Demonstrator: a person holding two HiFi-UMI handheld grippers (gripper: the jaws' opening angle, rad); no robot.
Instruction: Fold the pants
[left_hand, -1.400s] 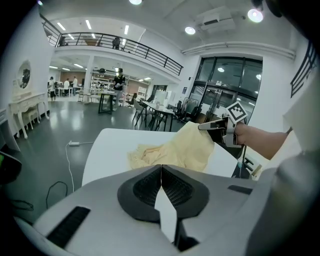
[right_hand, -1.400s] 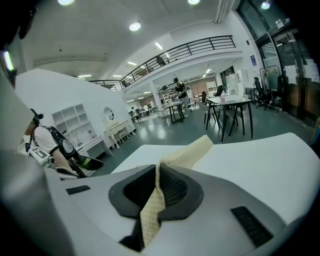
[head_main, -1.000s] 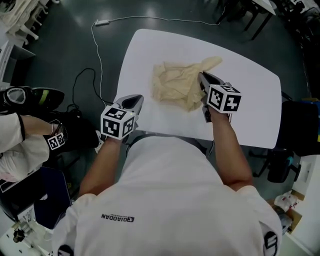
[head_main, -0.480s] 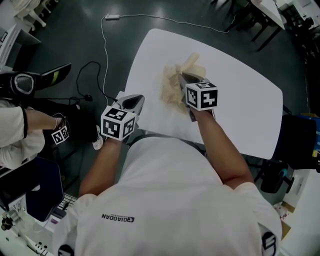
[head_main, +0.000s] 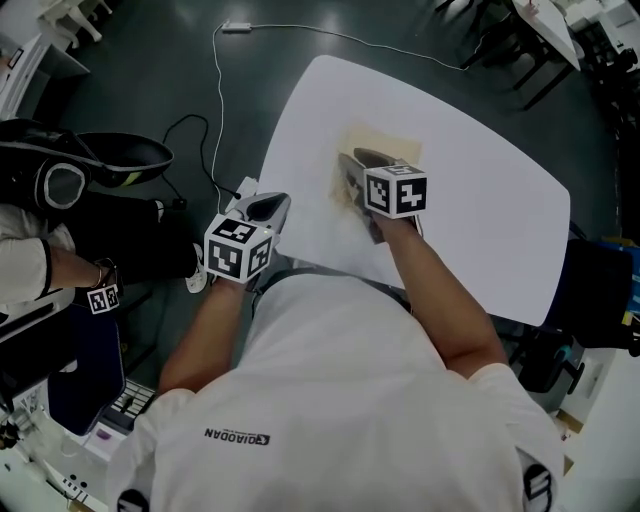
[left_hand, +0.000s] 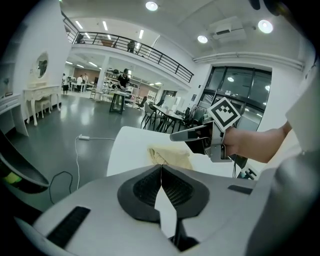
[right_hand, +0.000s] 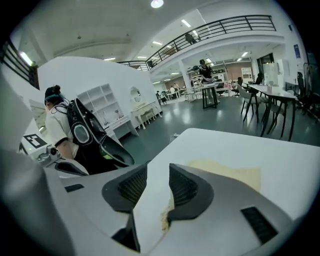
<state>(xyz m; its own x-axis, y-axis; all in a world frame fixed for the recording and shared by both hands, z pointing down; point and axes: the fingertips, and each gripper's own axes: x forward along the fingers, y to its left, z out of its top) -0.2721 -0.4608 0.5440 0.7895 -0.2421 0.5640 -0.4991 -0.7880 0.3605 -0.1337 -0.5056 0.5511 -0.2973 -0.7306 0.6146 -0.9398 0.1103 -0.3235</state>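
The cream pants (head_main: 388, 140) lie as a small flat bundle on the white table (head_main: 480, 190), mostly hidden under my right gripper (head_main: 352, 165) in the head view. In the right gripper view the jaws of the right gripper (right_hand: 157, 175) stand apart after just opening. White tabletop shows between them and the pants (right_hand: 235, 172) lie just beyond and under the right jaw, not pinched. My left gripper (head_main: 272, 205) hovers at the table's near left edge, its jaws (left_hand: 161, 170) shut on nothing. From there the pants (left_hand: 170, 156) sit below the right gripper (left_hand: 176, 136).
A white cable (head_main: 215, 90) runs across the dark floor left of the table. A person (head_main: 30, 270) with a black backpack (head_main: 70, 180) stands at the left. Dark chairs and tables (head_main: 500, 40) stand beyond the far corner, a dark object (head_main: 600, 290) at the right.
The right gripper swept left across the table carrying cloth, and the spread-out pants became a smaller flat bundle. Its jaws have opened off the cloth. The left gripper stayed near the table's edge.
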